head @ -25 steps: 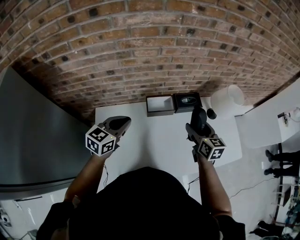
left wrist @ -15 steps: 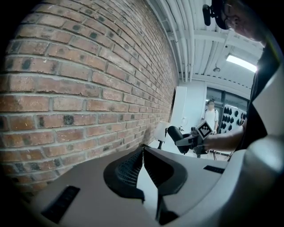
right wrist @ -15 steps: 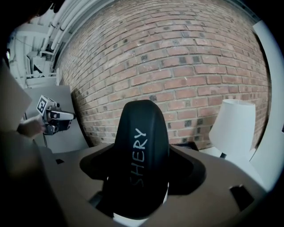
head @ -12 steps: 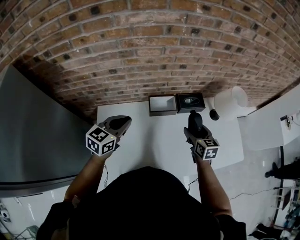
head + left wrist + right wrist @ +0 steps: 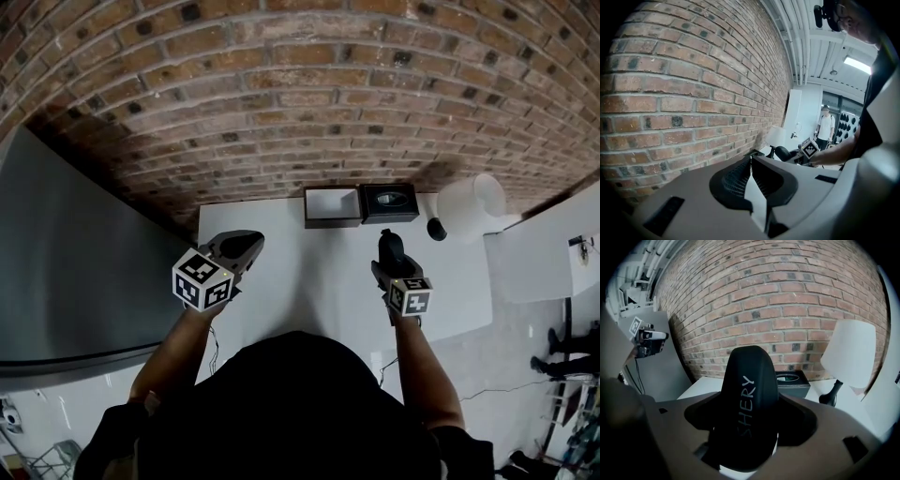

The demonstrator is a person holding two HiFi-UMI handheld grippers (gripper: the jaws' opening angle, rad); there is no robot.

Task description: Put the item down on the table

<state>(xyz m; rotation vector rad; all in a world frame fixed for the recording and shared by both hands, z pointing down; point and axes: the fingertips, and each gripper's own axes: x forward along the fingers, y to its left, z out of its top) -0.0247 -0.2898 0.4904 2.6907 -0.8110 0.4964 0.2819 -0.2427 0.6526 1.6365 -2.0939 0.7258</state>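
Observation:
My right gripper (image 5: 390, 255) is shut on a black oblong case (image 5: 389, 246), held over the right half of the white table (image 5: 309, 272). In the right gripper view the case (image 5: 749, 404) stands up between the jaws of the right gripper (image 5: 750, 432), with grey lettering along it, and hides the pads. My left gripper (image 5: 239, 246) hovers over the table's left part, shut and holding nothing. In the left gripper view the left gripper (image 5: 751, 176) shows its ribbed pads pressed together.
An open white box (image 5: 332, 206) and a black box (image 5: 389, 202) sit side by side at the table's far edge against the brick wall. A white lamp (image 5: 473, 202) with a black base (image 5: 437, 228) stands at the far right corner. A grey panel (image 5: 75, 272) borders the left.
My right gripper with the case has drifted left, away from the lamp and toward the table's middle. The left gripper has held its place.

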